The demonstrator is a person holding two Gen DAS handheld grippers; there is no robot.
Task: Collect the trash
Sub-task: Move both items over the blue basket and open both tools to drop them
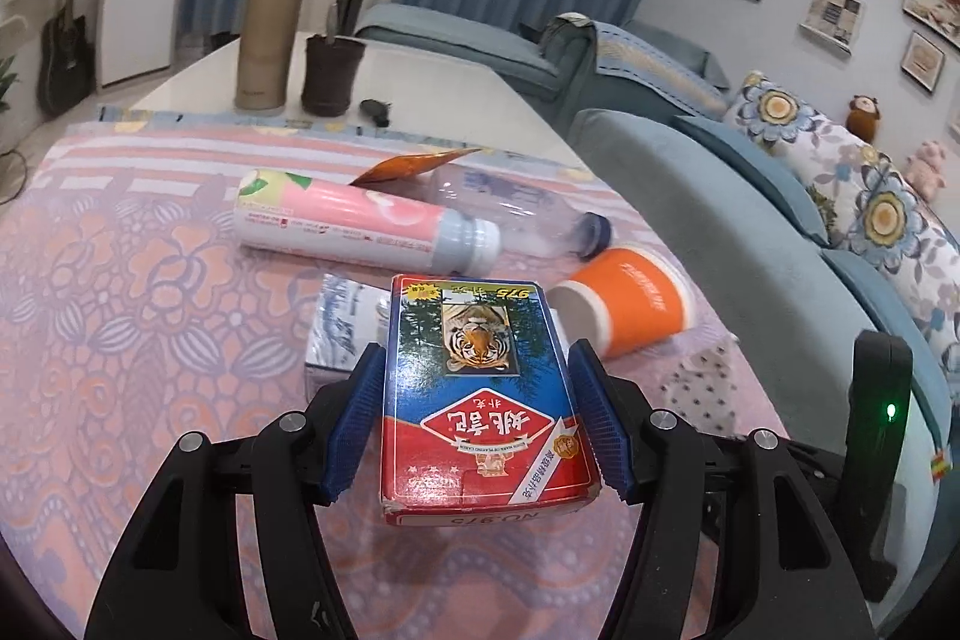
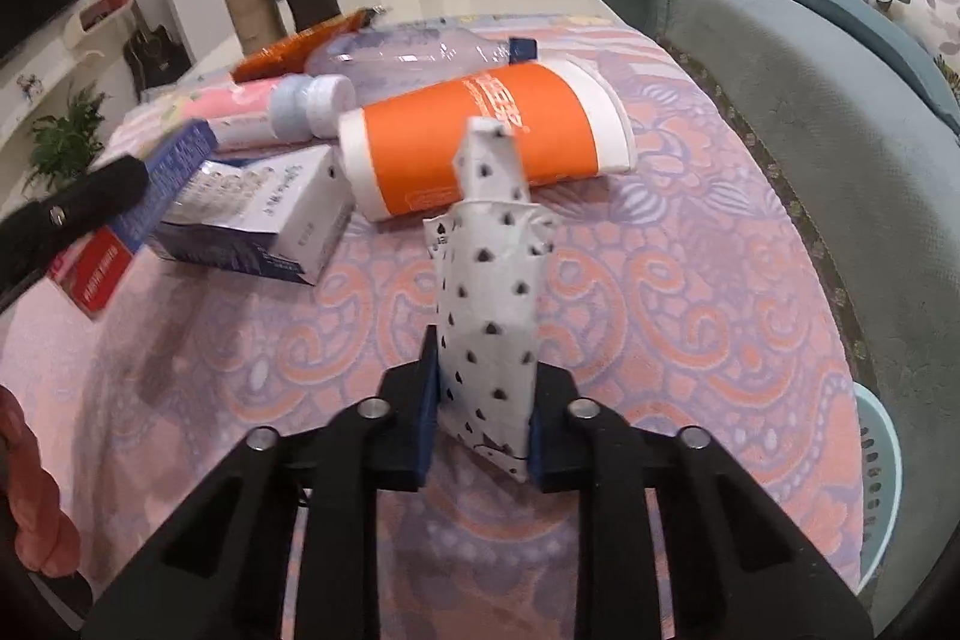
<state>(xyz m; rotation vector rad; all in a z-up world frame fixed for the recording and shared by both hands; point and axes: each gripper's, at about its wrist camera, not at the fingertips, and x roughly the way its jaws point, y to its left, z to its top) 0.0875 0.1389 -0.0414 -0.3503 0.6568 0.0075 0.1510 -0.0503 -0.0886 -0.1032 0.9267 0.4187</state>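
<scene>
My left gripper (image 1: pixel 477 403) is shut on a red and blue playing-card box (image 1: pixel 480 394) with a tiger picture and holds it above the pink cloth. My right gripper (image 2: pixel 483 421) is shut on a crumpled white paper with black spots (image 2: pixel 489 304), lifted off the cloth. On the cloth lie an orange paper cup (image 2: pixel 480 136) on its side, a pink bottle (image 1: pixel 354 226), a clear plastic bottle (image 1: pixel 510 208), an orange wrapper (image 1: pixel 414 163) and a small white and blue carton (image 2: pixel 264 220). The left gripper's finger (image 2: pixel 72 208) and card box show at the left of the right wrist view.
A tan flask (image 1: pixel 267 37) and a dark cup (image 1: pixel 330 73) stand on the bare table (image 1: pixel 432 82) beyond the cloth. A blue-grey sofa (image 1: pixel 750 244) runs along the right edge. A pale blue perforated basket (image 2: pixel 879 484) sits low between table and sofa.
</scene>
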